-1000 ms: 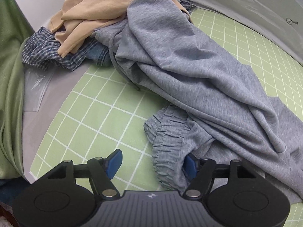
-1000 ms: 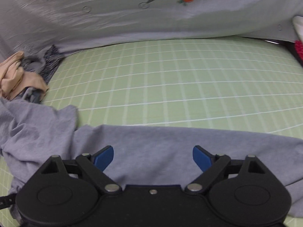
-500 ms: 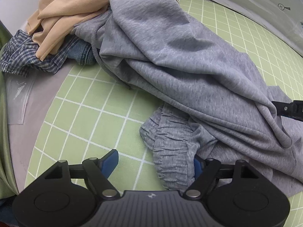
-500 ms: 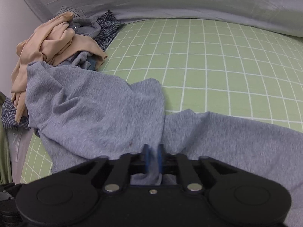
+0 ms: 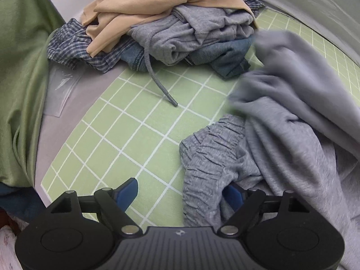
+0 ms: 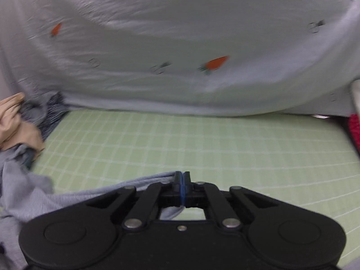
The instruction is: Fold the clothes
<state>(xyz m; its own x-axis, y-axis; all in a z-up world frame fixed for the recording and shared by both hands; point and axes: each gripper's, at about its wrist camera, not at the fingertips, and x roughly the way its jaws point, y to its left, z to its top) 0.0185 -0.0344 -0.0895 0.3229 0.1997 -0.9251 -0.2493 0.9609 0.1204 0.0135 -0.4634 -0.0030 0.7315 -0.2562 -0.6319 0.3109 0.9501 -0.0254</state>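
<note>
Grey sweatpants [image 5: 292, 117] lie crumpled on the green grid mat [image 5: 126, 130], blurred where they are being pulled. Their gathered elastic waistband [image 5: 207, 157] lies between the blue fingers of my left gripper [image 5: 180, 189]. Its jaws are opening; the right finger is tucked into the waistband's fold and the left stands clear over the mat. In the right wrist view my right gripper [image 6: 182, 177] is shut on an edge of the grey sweatpants [image 6: 27, 193]. The cloth is lifted and trails down to the left.
A heap of clothes [image 5: 168, 18] sits at the mat's far left: beige, checked, denim and grey pieces, with a grey drawstring [image 5: 157, 78] trailing out. Green fabric [image 5: 18, 67] hangs at the left. A carrot-print sheet [image 6: 180, 45] lies behind the mat [image 6: 180, 139].
My right gripper closed on the sweatpants and pulled them up and to the right, off the heap. The heap and drawstring are now uncovered. My left jaws widened a little.
</note>
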